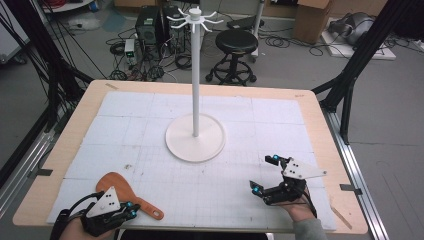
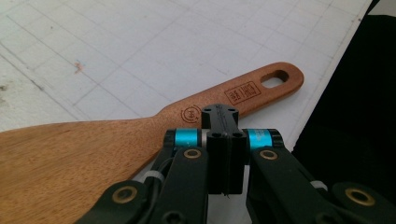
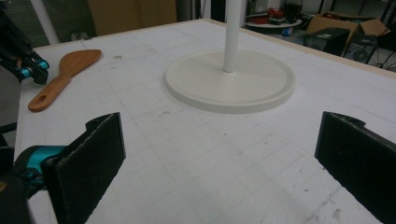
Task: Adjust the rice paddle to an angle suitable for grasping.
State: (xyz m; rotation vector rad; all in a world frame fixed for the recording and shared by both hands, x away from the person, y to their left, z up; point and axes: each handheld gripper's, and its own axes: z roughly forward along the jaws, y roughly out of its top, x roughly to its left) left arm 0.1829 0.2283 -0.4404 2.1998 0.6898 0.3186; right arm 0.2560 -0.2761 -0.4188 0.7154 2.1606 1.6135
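1. Tongs on the left point(image 1: 131, 209), black with blue fittings and a grey three-cornered plate on top, sit at the near left edge of the bench; the jaws are pressed fully together with nothing between them. In the left gripper view the closed tips point(image 2: 223, 140) hang just above the neck of the spatula, where the blade narrows into the handle; I cannot tell whether they touch the wood.
2. Tongs on the right point(image 1: 265, 173), of the same black make, sit near the front right of the bench with a hand and grey sleeve behind them. Their jaws stand wide apart and grip nothing; in the right gripper view the two black pads point(image 3: 100, 158) frame bare white mat.
3. A brown wooden spatula point(image 1: 125, 192) with a broad rounded blade and a slim handle lies flat on the mat at the near left, just beside the left tongs. Its handle, seen in the left gripper view point(image 2: 233, 95), carries stamped marks and ends in an oval hole close to the front edge of the mat.
4. A white gridded mat point(image 1: 150, 125) covers most of the pale wooden bench point(image 1: 82, 112), leaving a wooden border around it.
5. A white stand with a round dished base point(image 1: 195, 137) rises from the middle of the mat, well apart from both tongs; its thin upright pole ends in a crown of small hooked arms point(image 1: 195, 19).
6. Beyond the bench, on the grey floor, stand a black round stool point(image 1: 235, 47), dark equipment boxes with tangled cables point(image 1: 150, 27), and brown cardboard boxes point(image 1: 310, 17).
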